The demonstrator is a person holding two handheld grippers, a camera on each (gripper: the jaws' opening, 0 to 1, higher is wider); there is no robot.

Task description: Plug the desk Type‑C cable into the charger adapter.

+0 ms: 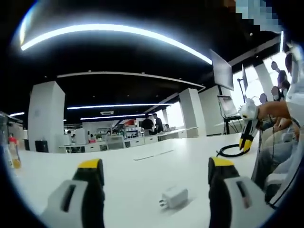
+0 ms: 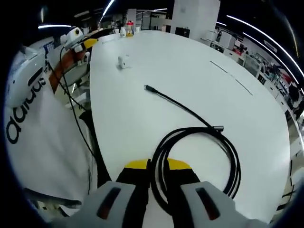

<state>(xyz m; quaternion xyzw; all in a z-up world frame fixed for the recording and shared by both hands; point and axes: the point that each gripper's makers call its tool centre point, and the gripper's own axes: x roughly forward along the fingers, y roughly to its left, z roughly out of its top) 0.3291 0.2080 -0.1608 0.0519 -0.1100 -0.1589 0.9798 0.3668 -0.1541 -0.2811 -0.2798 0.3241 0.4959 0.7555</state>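
A white charger adapter (image 1: 174,196) lies on the white table (image 1: 142,175) just ahead of my left gripper (image 1: 156,168), whose jaws stand open and wide apart with nothing between them. In the right gripper view the adapter (image 2: 123,61) sits far up the table, near the left gripper (image 2: 87,43). A black Type-C cable (image 2: 199,137) lies coiled on the table, with one plug end (image 2: 147,88) stretched toward the adapter. My right gripper (image 2: 157,166) is shut on a loop of that coil. From the left gripper view it shows as yellow tips (image 1: 245,141) over the coil (image 1: 232,151).
The table's near edge (image 2: 92,118) runs beside a person in a white shirt (image 2: 33,109). Bottles (image 2: 127,28) stand at the far end, and one bottle (image 1: 14,154) is at the left. A thin strip (image 2: 230,75) lies on the right. Desks and people fill the background.
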